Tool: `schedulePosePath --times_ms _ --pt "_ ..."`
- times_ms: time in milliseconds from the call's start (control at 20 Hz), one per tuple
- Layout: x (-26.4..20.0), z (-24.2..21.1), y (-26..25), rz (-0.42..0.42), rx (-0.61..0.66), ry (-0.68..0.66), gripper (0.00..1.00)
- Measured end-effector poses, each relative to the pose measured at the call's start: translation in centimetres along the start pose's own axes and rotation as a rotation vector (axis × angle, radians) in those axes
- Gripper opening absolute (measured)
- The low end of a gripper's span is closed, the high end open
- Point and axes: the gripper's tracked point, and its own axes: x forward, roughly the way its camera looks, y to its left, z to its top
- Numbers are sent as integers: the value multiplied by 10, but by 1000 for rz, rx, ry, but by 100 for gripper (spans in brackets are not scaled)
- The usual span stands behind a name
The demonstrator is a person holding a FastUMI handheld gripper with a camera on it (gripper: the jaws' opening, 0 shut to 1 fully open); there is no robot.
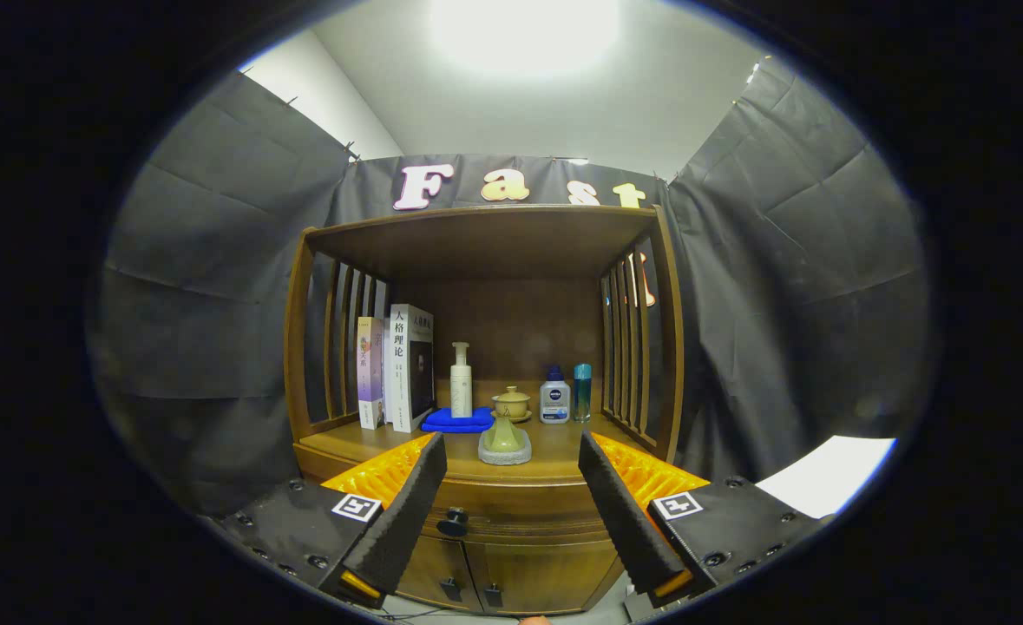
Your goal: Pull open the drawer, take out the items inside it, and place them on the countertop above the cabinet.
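My gripper [511, 486] fingers are spread apart, empty, ahead of the closed wooden drawer [511, 508]; its small dark round knob [453, 522] sits nearer my left finger, so closing off-centre could miss it.

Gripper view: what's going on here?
A handheld tool hangs open in front of a wooden cabinet, holding nothing. Between its fingers is the drawer knob; the drawer is shut. On the countertop stand books, a pump bottle, a blue cloth, a lidded cup, two small bottles and a green piece on a stone base. This fits either a drawer about to be opened or one emptied and closed again.
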Motion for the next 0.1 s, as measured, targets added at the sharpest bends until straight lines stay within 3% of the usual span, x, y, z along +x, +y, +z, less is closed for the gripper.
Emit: schedulePosePath --times_ms 100 --pt "0 -2 1 5 1 8 98"
